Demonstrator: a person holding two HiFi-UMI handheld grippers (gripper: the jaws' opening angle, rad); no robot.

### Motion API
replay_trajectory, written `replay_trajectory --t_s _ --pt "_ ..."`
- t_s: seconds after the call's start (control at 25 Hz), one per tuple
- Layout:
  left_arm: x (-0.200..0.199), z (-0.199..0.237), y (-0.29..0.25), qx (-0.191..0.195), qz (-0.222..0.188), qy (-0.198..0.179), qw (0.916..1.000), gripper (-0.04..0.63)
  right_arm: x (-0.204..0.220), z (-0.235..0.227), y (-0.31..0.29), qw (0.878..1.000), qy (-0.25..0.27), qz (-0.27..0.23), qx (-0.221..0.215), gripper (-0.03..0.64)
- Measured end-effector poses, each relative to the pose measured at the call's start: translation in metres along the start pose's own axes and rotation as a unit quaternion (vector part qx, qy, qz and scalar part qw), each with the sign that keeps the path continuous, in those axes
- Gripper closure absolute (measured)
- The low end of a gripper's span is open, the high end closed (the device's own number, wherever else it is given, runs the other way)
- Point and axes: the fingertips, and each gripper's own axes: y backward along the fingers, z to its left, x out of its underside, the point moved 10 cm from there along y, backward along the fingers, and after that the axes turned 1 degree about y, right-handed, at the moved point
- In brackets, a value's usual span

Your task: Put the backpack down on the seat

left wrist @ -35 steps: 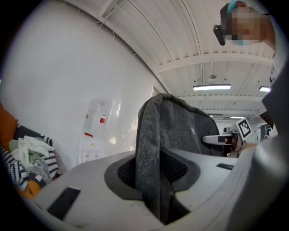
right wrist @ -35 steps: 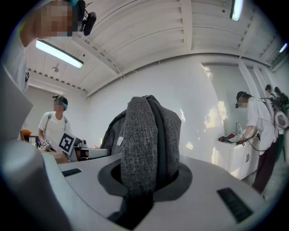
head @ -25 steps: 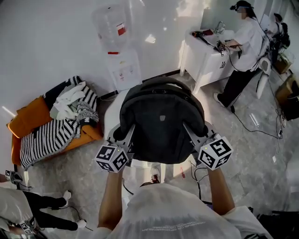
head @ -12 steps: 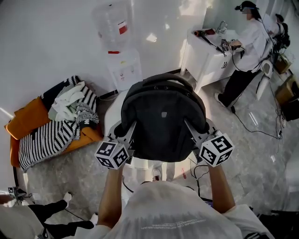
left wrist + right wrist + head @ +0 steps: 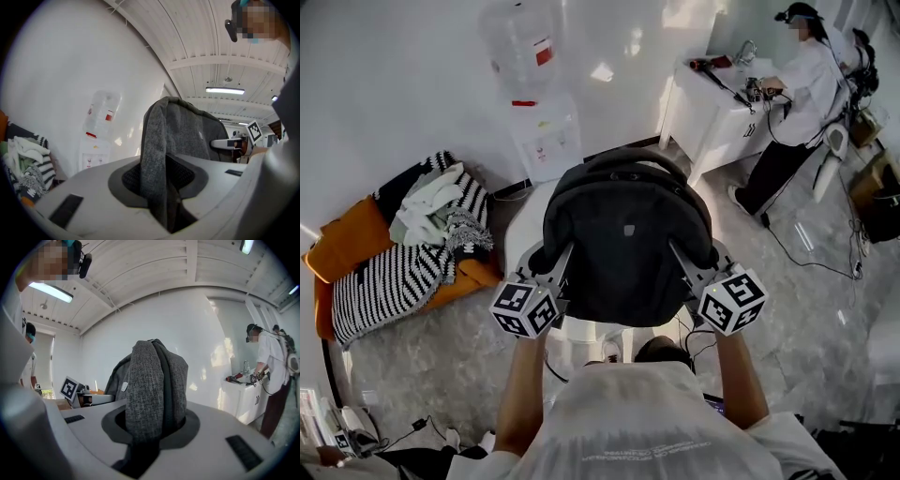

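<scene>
Lab: water dispenser (image 5: 539, 103), cabled workbench (image 5: 712, 122)

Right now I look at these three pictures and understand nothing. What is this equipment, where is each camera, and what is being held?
There is no robot: a person holds a hand tool, a gripper, in each hand. One picture comes from a camera on the person's head, looking down. The other two come from cameras riding on the grippers, looking along their jaws. The left gripper and the right gripper are each closed on the dark grey fabric backpack, holding it above a white seat; whether it touches the seat, I cannot tell. The black-and-white patterned cubes are parts of the grippers. Behind stands a white water dispenser.
</scene>
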Motion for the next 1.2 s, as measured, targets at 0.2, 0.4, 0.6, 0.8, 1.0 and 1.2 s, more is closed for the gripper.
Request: replay_trajectory --t_s 0.2,0.4,0.6,0.8,1.0,1.2 --pt "-0.002 0.009 -0.015 -0.005 0.004 0.003 1.0 0.477 -0.002 -0.015 -0.017 1.0 0.001 0.002 -0.006 0.537" --pt "0.004 0.018 -0.037 -0.021 0.007 0.004 0.9998 0.477 0.004 -0.041 -0.04 1.0 -0.003 0.005 -0.024 0.537" --pt "0.004 0.031 -0.067 -0.046 0.009 0.014 0.9988 0.477 0.001 -0.073 -0.073 0.999 -0.005 0.016 -0.047 0.537" --pt "0.003 0.043 -0.102 -0.068 0.012 0.025 0.9973 0.477 -0.004 -0.112 -0.108 0.997 -0.005 0.028 -0.07 0.537" --pt "0.006 0.059 -0.133 -0.087 0.016 0.038 0.9953 0.476 -0.004 -0.146 -0.146 0.994 -0.007 0.04 -0.099 0.537" --pt "0.013 0.085 -0.157 -0.115 0.022 0.047 0.9919 0.476 0.003 -0.17 -0.193 0.991 -0.01 0.051 -0.124 0.537"
